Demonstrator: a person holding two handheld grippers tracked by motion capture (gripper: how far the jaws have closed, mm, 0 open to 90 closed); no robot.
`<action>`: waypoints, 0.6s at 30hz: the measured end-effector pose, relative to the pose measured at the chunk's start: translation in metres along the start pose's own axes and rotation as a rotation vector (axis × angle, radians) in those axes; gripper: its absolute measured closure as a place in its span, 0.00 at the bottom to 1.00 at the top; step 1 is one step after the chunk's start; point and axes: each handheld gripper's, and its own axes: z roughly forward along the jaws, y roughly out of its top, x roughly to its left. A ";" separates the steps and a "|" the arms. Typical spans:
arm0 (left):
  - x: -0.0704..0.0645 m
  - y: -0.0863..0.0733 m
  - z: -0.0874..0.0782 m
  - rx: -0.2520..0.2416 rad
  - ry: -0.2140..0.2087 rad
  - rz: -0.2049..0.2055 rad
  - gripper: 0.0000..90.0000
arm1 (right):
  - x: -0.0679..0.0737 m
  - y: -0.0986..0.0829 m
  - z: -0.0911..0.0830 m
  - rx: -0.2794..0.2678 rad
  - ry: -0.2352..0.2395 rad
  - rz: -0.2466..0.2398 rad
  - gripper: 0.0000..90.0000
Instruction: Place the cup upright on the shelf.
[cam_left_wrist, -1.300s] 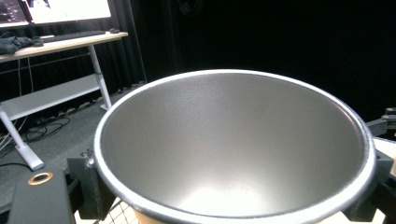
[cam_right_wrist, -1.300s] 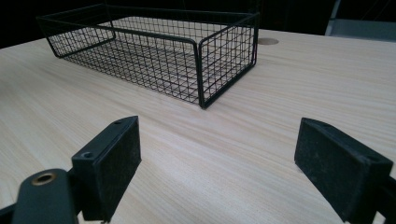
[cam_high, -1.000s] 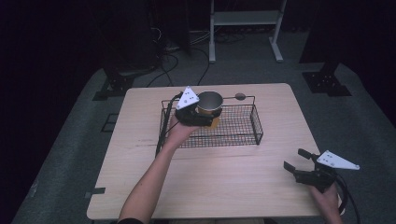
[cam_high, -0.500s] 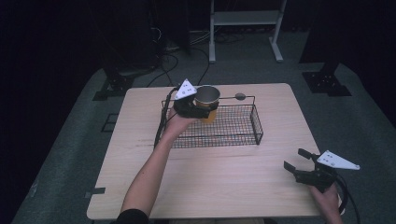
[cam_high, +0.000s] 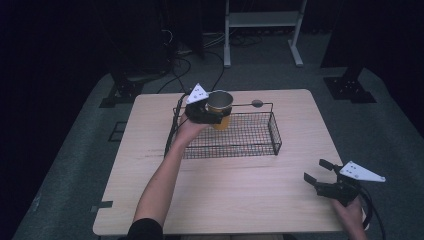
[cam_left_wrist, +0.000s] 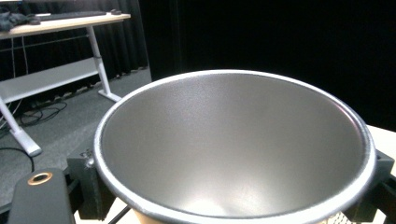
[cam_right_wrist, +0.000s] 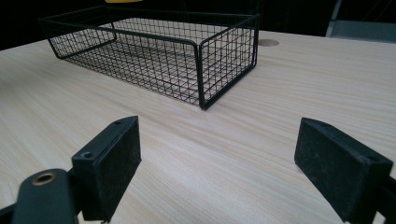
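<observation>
A cup (cam_high: 220, 108) with a yellow outside and a silver metallic inside hangs above the back left part of the black wire basket (cam_high: 250, 147). My left gripper (cam_high: 212, 114) is shut on the cup. In the left gripper view the cup's (cam_left_wrist: 233, 144) open mouth faces the camera, with a jaw against each side. Near the table's front right corner my right gripper (cam_high: 320, 172) stands open over bare wood. The right gripper (cam_right_wrist: 217, 163) has nothing between its jaws and points at the basket (cam_right_wrist: 205, 60).
The wooden table (cam_high: 240, 200) has a round cable hole (cam_high: 257, 103) behind the basket. A white desk frame (cam_high: 260, 20) and cables on the floor lie beyond the table. Dark stands flank it left and right.
My left gripper has lifted the cup higher and carried it toward the back of the basket. The right gripper has stayed where it was.
</observation>
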 end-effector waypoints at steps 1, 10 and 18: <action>0.001 -0.001 0.001 0.005 0.001 0.002 0.14 | 0.000 0.000 0.000 -0.001 -0.001 0.003 0.15; 0.003 -0.006 0.010 0.038 -0.020 0.004 0.14 | 0.000 0.000 0.000 -0.001 0.000 0.004 0.15; 0.003 -0.009 0.020 0.066 -0.040 0.012 0.14 | 0.000 0.000 0.000 -0.001 0.002 0.002 0.15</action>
